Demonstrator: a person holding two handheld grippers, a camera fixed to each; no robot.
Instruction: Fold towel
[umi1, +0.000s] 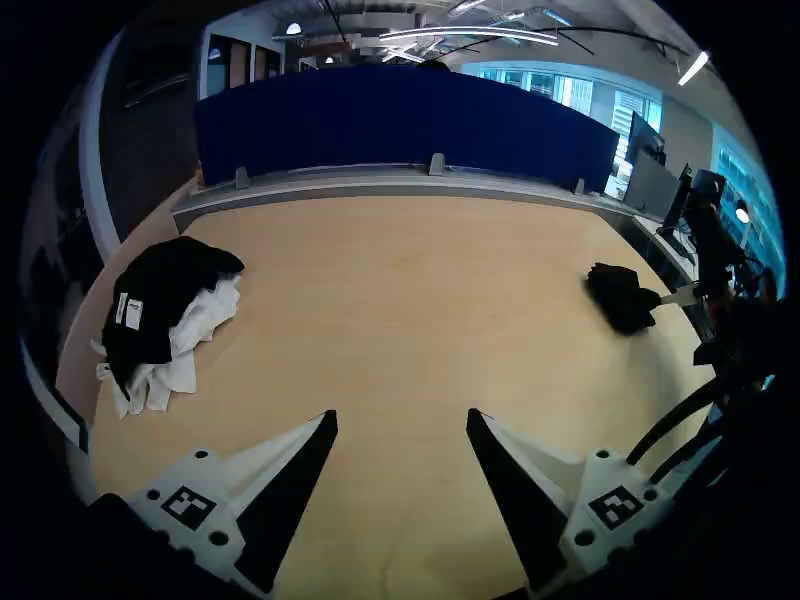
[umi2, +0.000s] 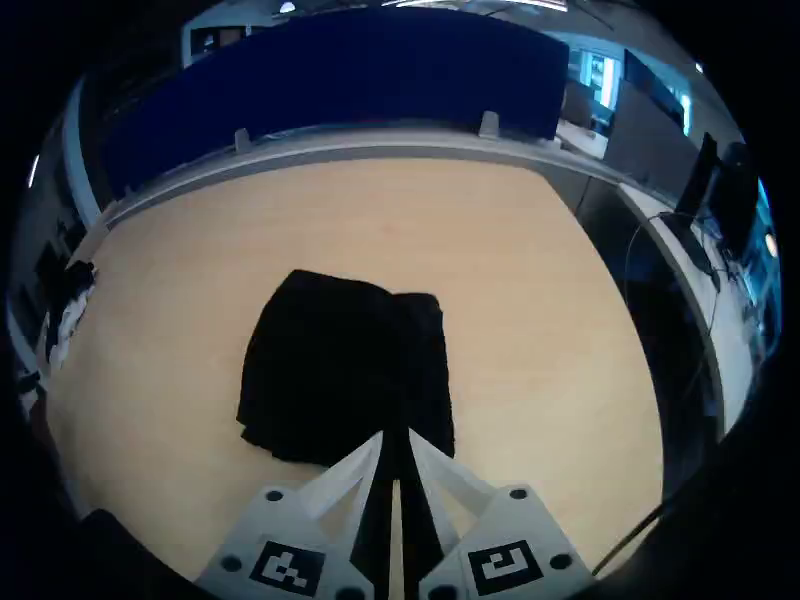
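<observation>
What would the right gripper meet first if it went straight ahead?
The black towel: the shut right gripper points at its near edge on the table. Whether the tips already touch it is unclear.

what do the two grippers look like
Both match: the left gripper and right gripper have white wedge-shaped finger bodies with black tapered inner faces, dark bolt heads, and a square black-and-white marker on each finger base.

On the table (umi1: 400, 300), cloth pile (umi1: 165, 320) left, towel (umi1: 620, 295) right, well apart; divider (umi1: 400, 120) behind both.
</observation>
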